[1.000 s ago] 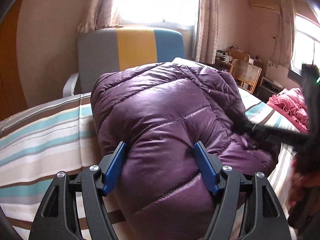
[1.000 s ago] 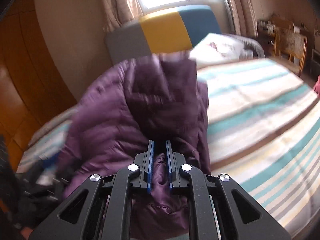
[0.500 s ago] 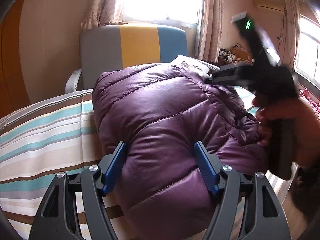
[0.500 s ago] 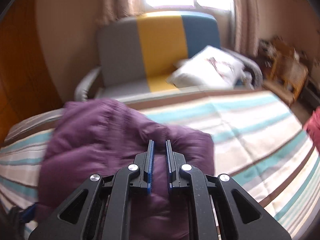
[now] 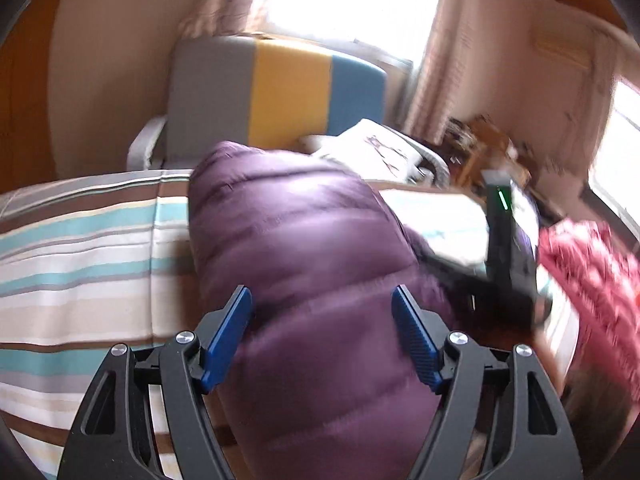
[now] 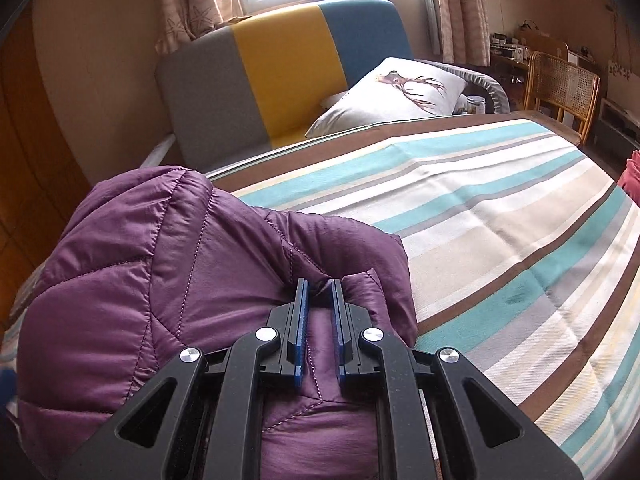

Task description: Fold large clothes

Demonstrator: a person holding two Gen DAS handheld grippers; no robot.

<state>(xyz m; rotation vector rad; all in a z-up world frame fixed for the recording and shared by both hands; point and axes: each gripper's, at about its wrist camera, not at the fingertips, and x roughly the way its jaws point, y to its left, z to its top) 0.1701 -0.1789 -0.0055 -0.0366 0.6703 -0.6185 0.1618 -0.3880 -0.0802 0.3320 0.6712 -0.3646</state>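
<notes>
A purple quilted puffer jacket point(image 5: 304, 248) lies bundled on the striped bed point(image 5: 80, 240). My left gripper point(image 5: 322, 300) is open, its blue fingers spread either side of the jacket's near end. My right gripper point(image 6: 319, 286) is shut on a fold of the same jacket point(image 6: 160, 272), low against the bundle at the bed's near left. The right gripper's black body point(image 5: 504, 264) shows in the blurred left wrist view, to the right of the jacket.
A grey, yellow and blue sofa point(image 6: 280, 64) with a white deer-print pillow point(image 6: 396, 92) stands behind the bed point(image 6: 500, 216). A rattan chair point(image 6: 560, 88) is at the back right. A pink garment point(image 5: 592, 280) lies at the right.
The right gripper swung over from the far side and came down on the bundle, still holding the fold. The left gripper stayed open around the jacket; its view has shifted and blurred.
</notes>
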